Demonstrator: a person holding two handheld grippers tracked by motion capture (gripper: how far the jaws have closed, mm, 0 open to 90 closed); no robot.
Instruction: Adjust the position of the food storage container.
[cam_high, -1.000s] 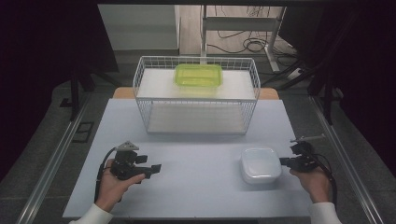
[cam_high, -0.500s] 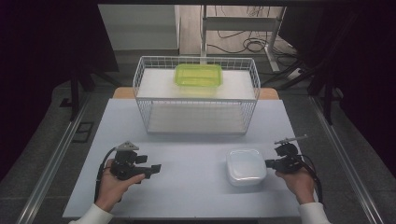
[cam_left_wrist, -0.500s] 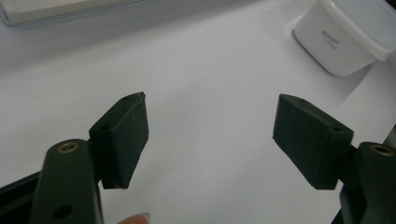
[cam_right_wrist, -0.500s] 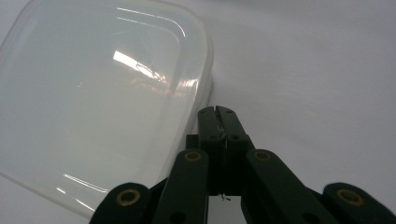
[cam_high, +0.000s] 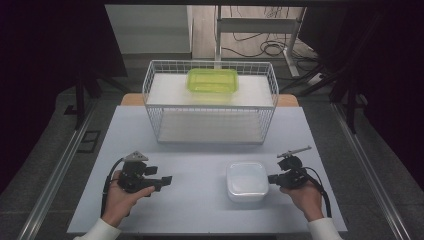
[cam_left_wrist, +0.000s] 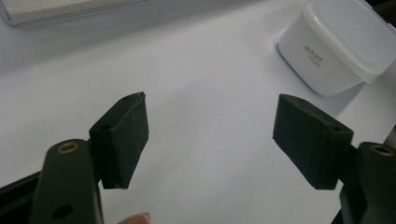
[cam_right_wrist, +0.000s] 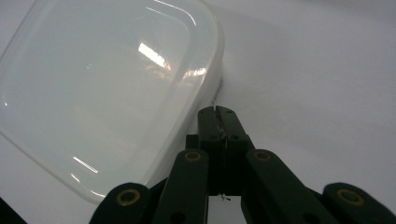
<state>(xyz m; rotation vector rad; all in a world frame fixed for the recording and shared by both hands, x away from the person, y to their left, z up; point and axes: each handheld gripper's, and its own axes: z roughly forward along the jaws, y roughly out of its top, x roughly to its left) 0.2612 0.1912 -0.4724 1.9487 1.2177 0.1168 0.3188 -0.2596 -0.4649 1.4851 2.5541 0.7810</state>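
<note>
Near the desk's (cam_high: 200, 210) front edge, we see the white lidded container (cam_high: 246, 180) sitting flat, well in front of the wire basket (cam_high: 210, 107). Right tongs (cam_high: 271, 178) are clenched with nothing between them, tips against the container's right side wall (cam_right_wrist: 215, 95). Left tongs (cam_high: 167, 179) are released, jaws spread wide and empty, well left of the container, pointing toward it (cam_left_wrist: 336, 44). Behind the container, a green tray (cam_high: 212, 80) rests on the basket's top.
</note>
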